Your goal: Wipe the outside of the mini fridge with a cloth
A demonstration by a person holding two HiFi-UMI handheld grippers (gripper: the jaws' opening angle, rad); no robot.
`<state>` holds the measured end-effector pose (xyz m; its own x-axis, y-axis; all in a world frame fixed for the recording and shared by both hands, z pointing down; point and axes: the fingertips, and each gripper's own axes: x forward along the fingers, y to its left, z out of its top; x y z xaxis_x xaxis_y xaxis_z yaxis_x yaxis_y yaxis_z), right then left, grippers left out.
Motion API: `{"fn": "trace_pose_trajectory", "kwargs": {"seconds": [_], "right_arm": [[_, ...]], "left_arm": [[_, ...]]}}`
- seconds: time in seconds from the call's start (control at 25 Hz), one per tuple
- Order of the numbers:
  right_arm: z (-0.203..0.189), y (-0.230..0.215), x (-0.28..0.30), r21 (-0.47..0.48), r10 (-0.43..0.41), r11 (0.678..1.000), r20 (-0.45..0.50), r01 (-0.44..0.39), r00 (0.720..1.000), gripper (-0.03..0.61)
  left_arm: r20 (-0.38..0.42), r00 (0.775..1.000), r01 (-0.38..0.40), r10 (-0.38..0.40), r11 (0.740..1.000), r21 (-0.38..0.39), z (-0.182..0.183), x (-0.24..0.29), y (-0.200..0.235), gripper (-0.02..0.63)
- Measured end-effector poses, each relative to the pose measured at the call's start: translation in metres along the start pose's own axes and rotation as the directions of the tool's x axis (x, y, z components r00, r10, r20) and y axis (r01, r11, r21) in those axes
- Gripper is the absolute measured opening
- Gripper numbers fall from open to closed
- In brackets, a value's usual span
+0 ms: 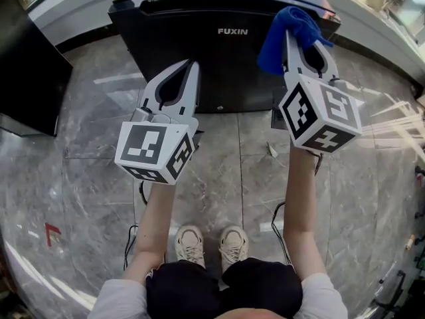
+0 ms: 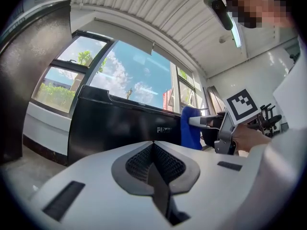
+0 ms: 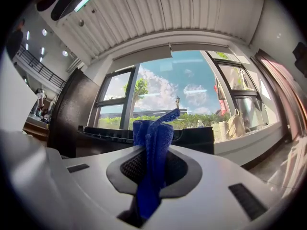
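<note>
The cloth [image 1: 287, 30] is soft, light and floppy (probably a thin blue microfibre), so it should fold against a panel rather than push stiffly. It is best held by a bunched middle, with a loose wad left ahead. The right gripper [image 1: 309, 58] has its jaws clamped narrowly on such a bunch, and the wad pokes past the tips at 1 o'clock, near the top corner of the mini fridge [image 1: 199, 52]. Whether it touches is unclear. The fridge stands at 12 o'clock. The left gripper [image 1: 189, 72], at 11 o'clock, has its jaws pressed together on nothing.
</note>
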<state>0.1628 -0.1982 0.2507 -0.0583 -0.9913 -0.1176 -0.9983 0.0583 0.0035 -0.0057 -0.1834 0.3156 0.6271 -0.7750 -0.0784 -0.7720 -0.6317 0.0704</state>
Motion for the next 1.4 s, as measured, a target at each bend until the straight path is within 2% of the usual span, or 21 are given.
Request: {"fn": "trace_pose_trajectory", "kwargs": {"seconds": [0.64,0.92,1.12,1.24,1.4], "right_arm": [[0.003,-0.056,-0.008,-0.039,-0.119,0.992,0.007,0.12,0.993,0.064],[0.005,-0.115,-0.019,0.005,-0.267,0.964,0.016,0.267,0.964,0.064],[0.007,-0.14,-0.021,-0.003,-0.324,0.946,0.015,0.325,0.946,0.064],[0.009,-0.14,-0.028,0.019,-0.309,0.951,0.026,0.308,0.951,0.064],[0.009,-0.106,-0.045,0.045,-0.18,0.983,0.025,0.178,0.983,0.064]], "left_arm": [[-0.03,0.999,0.024,-0.024,1.0,0.009,-0.012,0.004,-0.01,0.003],[-0.035,0.999,0.036,-0.035,0.999,0.015,-0.014,0.007,-0.014,0.003],[-0.034,0.999,0.035,-0.034,0.999,0.02,-0.013,0.012,-0.016,0.003],[-0.028,0.999,0.021,-0.02,1.0,0.022,-0.014,0.014,-0.017,0.003],[-0.014,1.0,-0.002,0.003,1.0,0.012,-0.019,0.009,-0.018,0.003]]}}
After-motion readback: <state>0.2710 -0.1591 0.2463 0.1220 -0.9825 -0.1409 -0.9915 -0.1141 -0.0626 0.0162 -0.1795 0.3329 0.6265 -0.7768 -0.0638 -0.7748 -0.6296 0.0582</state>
